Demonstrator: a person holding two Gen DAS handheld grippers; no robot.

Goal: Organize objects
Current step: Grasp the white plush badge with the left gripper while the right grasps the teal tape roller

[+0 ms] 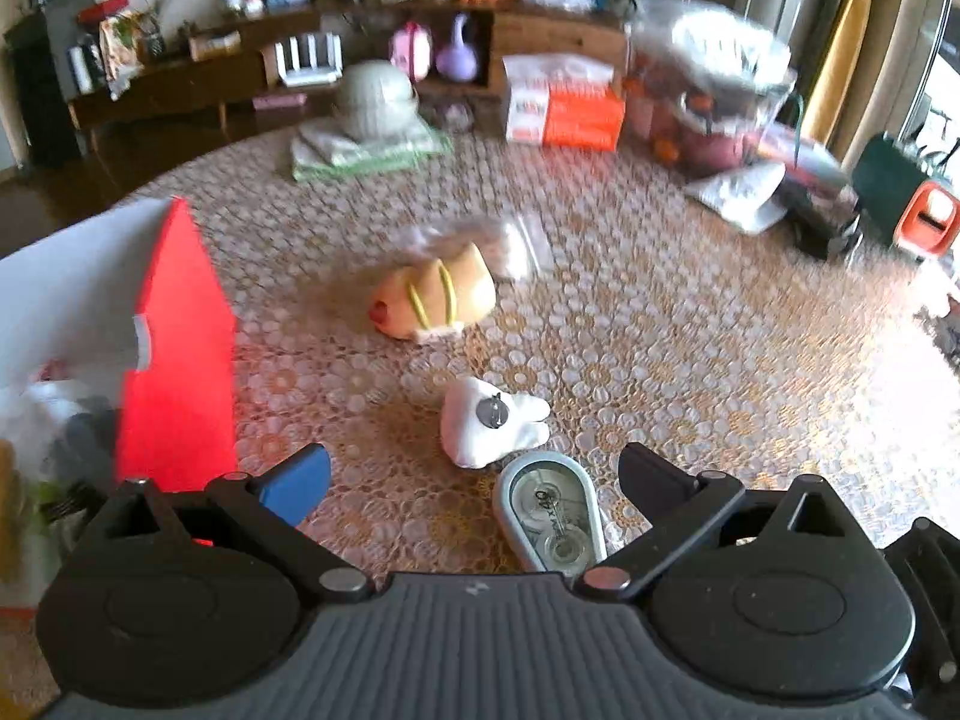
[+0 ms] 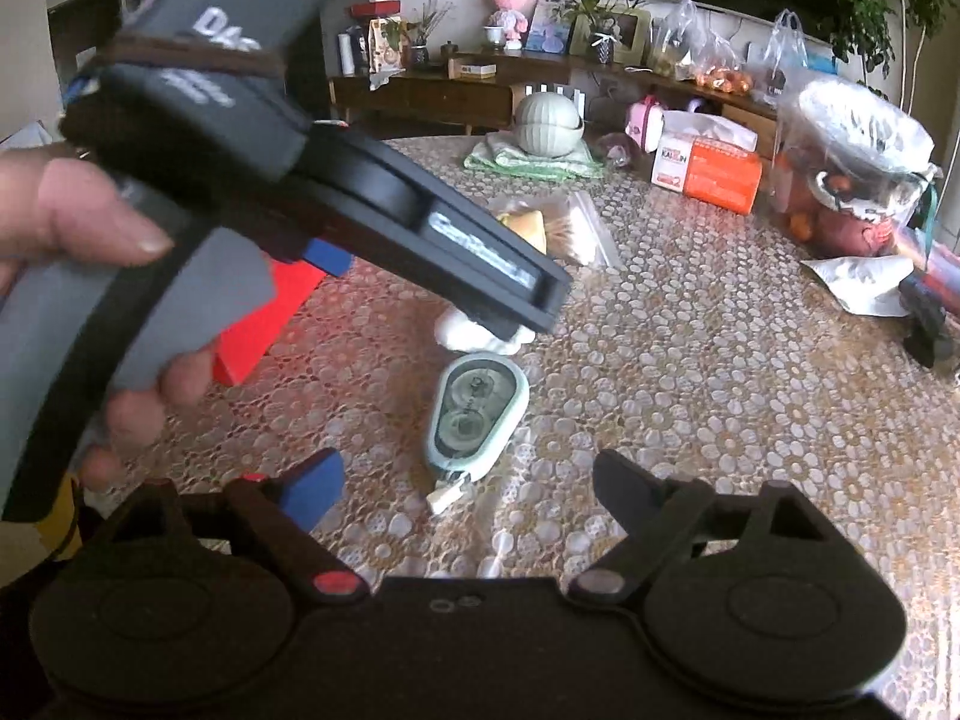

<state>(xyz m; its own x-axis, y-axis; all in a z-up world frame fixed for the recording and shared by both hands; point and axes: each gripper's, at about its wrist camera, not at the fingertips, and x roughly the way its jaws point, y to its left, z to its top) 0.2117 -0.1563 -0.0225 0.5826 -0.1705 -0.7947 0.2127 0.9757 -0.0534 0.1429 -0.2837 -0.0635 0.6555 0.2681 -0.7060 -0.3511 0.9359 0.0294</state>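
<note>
- Closest to the left wrist camera, the left gripper (image 1: 474,480) has its jaws spread wide and grasps nothing; the correction tape dispenser (image 1: 549,513) lies on the tablecloth (image 1: 690,360) between the fingers, untouched.
- Just beyond the dispenser lies a white plush toy (image 1: 492,429) with a round metal piece on it.
- Farther past the dispenser sits a hot dog shaped toy (image 1: 438,300), with a clear zip bag (image 1: 510,243) behind it.
- Left of the dispenser stands a red and white box (image 1: 174,348).
- Seen from the right wrist camera, the right gripper (image 2: 468,486) is also released and empty, hovering near the dispenser's (image 2: 477,414) tip.
- A person's hand (image 2: 90,252) grips the left gripper's handle, above and left of the dispenser.
</note>
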